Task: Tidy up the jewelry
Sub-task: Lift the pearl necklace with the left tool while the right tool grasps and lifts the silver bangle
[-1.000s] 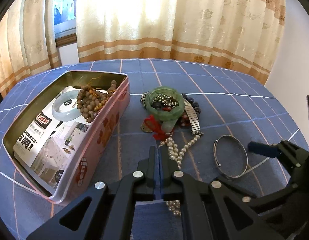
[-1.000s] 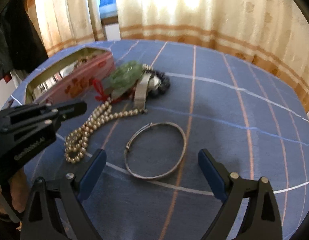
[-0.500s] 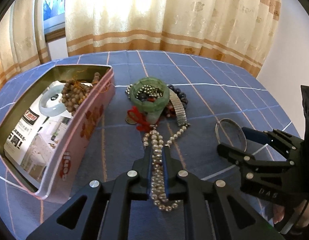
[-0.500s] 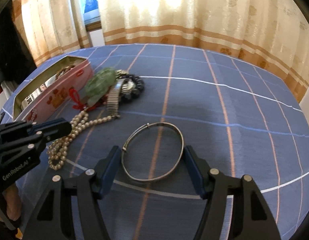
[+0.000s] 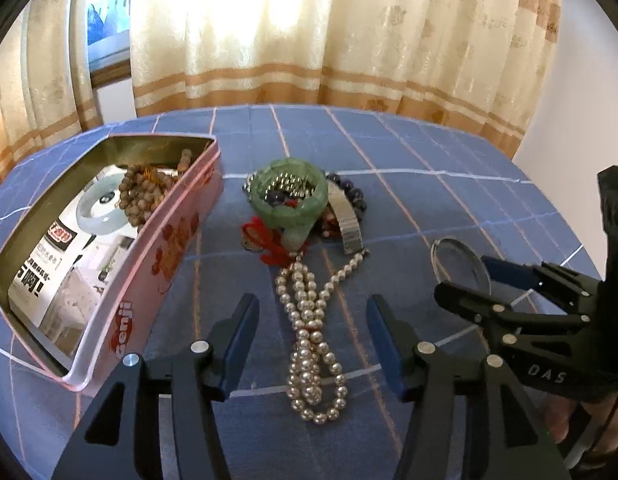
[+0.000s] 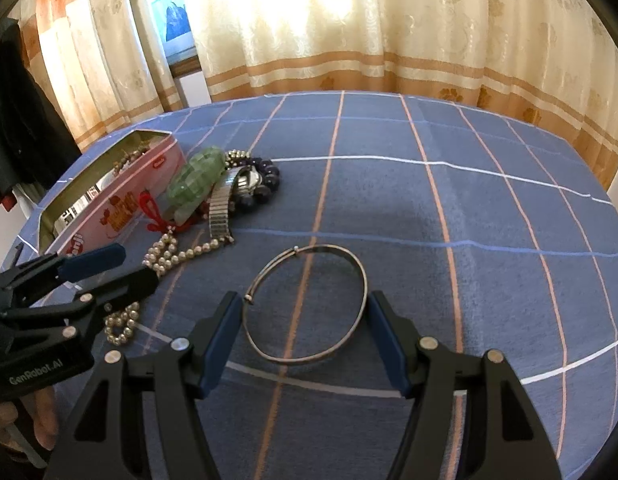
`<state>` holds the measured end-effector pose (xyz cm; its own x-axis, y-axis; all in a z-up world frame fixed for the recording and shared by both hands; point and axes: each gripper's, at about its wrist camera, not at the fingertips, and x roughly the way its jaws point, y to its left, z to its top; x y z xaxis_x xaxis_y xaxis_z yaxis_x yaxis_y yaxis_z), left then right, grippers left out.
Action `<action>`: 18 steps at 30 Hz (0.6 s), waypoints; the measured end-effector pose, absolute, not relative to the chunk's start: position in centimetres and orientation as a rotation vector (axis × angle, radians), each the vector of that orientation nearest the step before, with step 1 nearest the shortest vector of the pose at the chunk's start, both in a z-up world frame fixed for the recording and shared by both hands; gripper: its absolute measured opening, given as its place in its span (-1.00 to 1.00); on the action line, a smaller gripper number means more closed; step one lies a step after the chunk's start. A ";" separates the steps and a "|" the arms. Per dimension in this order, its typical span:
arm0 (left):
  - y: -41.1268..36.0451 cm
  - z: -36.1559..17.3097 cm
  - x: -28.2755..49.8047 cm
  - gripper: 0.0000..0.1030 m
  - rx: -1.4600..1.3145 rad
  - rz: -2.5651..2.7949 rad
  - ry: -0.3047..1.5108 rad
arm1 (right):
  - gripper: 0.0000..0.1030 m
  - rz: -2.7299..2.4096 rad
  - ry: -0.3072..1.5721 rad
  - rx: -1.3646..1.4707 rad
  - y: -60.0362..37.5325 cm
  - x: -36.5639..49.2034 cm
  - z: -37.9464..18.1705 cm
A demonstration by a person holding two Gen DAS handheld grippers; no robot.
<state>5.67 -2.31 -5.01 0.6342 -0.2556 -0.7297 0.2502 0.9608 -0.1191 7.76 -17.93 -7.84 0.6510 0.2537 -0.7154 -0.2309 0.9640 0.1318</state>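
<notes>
The left gripper (image 5: 311, 332) is spread wide over the pearl necklace (image 5: 311, 332), whose long axis runs straight ahead between its fingers; the right gripper (image 6: 305, 334), also apart, brackets the silver bangle (image 6: 307, 303) lying flat on the blue cloth; the pink tin (image 5: 149, 276) sits just left of the pearls, so the left looks nearer for stowing

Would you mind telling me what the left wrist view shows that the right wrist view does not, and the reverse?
Only the left wrist view looks down into the pink tin: a pale bangle, brown wooden beads and printed paper. It also shows the whole pearl necklace between the open left gripper.

Only the right wrist view shows the full silver bangle framed by the open right gripper, plus dark clothing hanging at left.

Both share the green bracelet, metal watch band, blue checked tablecloth and curtains.
</notes>
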 end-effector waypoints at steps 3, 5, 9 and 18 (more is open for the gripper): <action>-2.6 -5.8 6.2 0.10 0.038 -0.235 0.870 | 0.30 0.283 0.816 0.028 -17.9 7.7 -7.8; -2.8 -6.0 6.0 0.10 0.069 -0.226 0.865 | 0.30 0.285 0.812 0.029 -17.9 7.6 -7.8; -3.1 -6.2 5.8 0.10 0.095 -0.217 0.862 | 0.30 0.288 0.813 0.035 -18.0 7.6 -7.8; -4.2 -6.0 5.0 -0.74 0.147 -0.304 0.843 | 0.30 0.301 0.793 0.020 -17.7 7.3 -7.6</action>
